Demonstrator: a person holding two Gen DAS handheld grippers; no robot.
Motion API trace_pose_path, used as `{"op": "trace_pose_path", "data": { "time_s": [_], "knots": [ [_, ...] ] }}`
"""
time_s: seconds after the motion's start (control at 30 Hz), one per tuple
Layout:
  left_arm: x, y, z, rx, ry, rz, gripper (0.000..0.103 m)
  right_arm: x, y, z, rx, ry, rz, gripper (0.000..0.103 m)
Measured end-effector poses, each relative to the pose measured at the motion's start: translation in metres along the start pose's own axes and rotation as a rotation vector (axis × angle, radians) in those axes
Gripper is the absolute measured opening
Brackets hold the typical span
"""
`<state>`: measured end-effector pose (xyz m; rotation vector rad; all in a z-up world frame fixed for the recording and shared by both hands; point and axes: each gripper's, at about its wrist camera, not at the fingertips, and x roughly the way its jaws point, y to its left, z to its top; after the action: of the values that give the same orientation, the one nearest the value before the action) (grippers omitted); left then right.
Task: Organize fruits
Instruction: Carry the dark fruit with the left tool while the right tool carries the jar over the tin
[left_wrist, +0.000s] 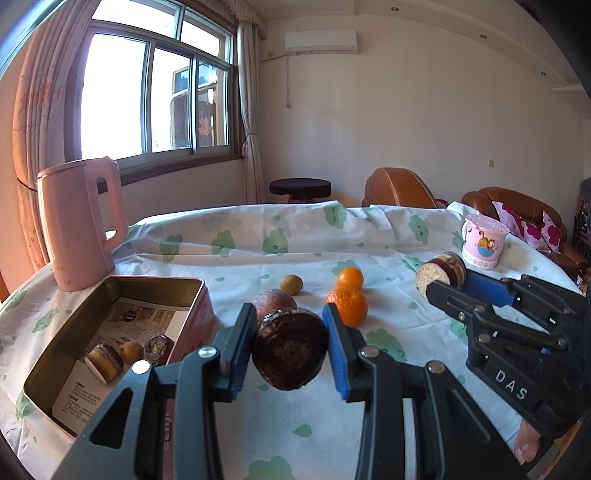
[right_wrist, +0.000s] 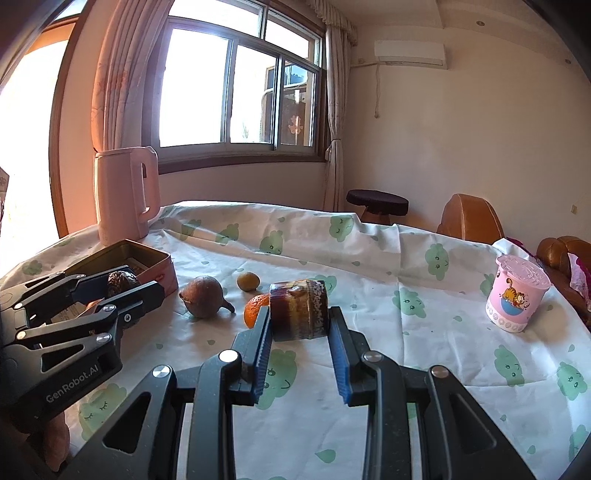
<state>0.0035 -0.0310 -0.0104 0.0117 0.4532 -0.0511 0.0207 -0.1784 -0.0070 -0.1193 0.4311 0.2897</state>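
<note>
Closest in, the left gripper (left_wrist: 290, 349) has its jaws clamped on a dark halved fruit (left_wrist: 290, 352), lifted clear of the worktop (left_wrist: 314, 406), cut face toward the camera. The right gripper (right_wrist: 299, 328) is clamped the same way on a chunky layered piece (right_wrist: 298, 310) — dark rind, pale crumbly end. Both look light but squashy, so a gentle squeeze across the rind sides seems the safest hold; the cut faces would probably smear or slip.

Just left of the held fruit sits the open tin (left_wrist: 66, 354), low metal walls, a few pieces already inside. That rim is the thing to clear. Past that, a reddish-brown fruit (left_wrist: 273, 299), two oranges (left_wrist: 347, 301) and a small green-brown one (left_wrist: 291, 284) are loose on the rumpled cloth, with bare room between them. Further back — a pink kettle (left_wrist: 79, 229) beside the tin and a pink cup (left_wrist: 482, 240) near the far right edge.
</note>
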Motion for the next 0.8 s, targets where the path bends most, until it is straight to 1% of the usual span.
{"op": "trace_pose_path", "data": {
  "time_s": [0.2, 0.33, 0.5, 0.8],
  "knots": [
    [-0.001, 0.002, 0.0, -0.008, 0.004, 0.004, 0.039, 0.0, 0.007, -0.001, -0.016, 0.023, -0.01, 0.032],
    [-0.002, 0.006, -0.001, -0.008, 0.011, 0.008, 0.039, 0.0, 0.014, -0.001, -0.018, 0.041, 0.004, 0.032],
    [-0.007, 0.017, 0.0, -0.012, 0.001, 0.024, 0.039, 0.005, 0.025, 0.001, 0.002, 0.063, 0.047, 0.032],
    [-0.018, 0.044, 0.006, -0.04, -0.019, 0.059, 0.039, 0.005, 0.05, 0.013, -0.008, 0.056, 0.118, 0.032]
  ]
}}
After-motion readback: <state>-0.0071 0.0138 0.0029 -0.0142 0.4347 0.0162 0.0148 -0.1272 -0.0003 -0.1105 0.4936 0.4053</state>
